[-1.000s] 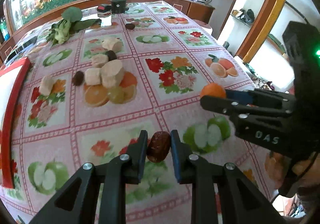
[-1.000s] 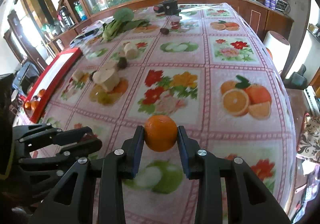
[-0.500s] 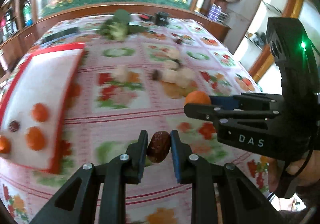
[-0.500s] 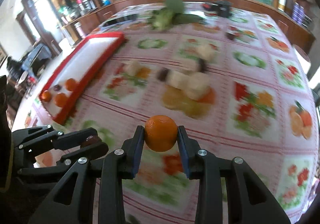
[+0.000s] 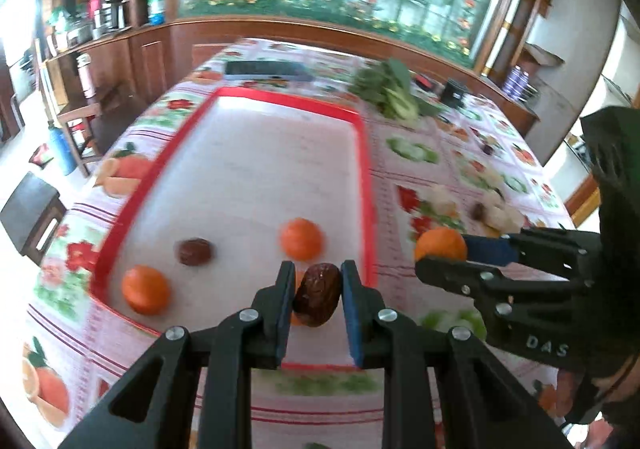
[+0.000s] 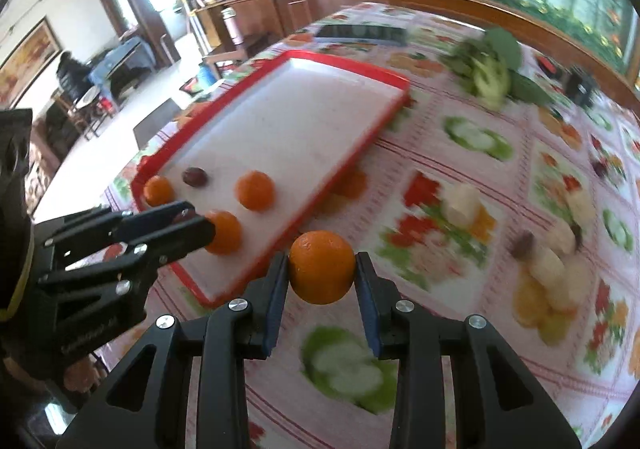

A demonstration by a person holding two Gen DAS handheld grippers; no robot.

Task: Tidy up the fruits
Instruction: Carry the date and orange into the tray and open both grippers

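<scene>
My left gripper (image 5: 316, 295) is shut on a brown date (image 5: 317, 295) and holds it over the near end of the red-rimmed white tray (image 5: 362, 153). The tray holds oranges (image 5: 301, 239) (image 5: 146, 289) and another date (image 5: 195, 251). My right gripper (image 6: 322, 271) is shut on an orange (image 6: 322, 267), above the tablecloth just right of the tray (image 6: 384, 125). In the right wrist view the left gripper (image 6: 192, 227) hides part of a third orange (image 6: 226, 233) on the tray.
Pale cut food pieces (image 6: 460, 203) (image 6: 550, 267) and a dark date (image 6: 524, 243) lie on the flowered tablecloth to the right. Leafy greens (image 6: 490, 75) and a dark flat object (image 6: 362, 32) lie at the far end. Chairs stand beyond the table's left edge.
Both grippers have swung left with their fruit. The tray, at the left edge before, now lies straight ahead, and the left gripper is over its near end.
</scene>
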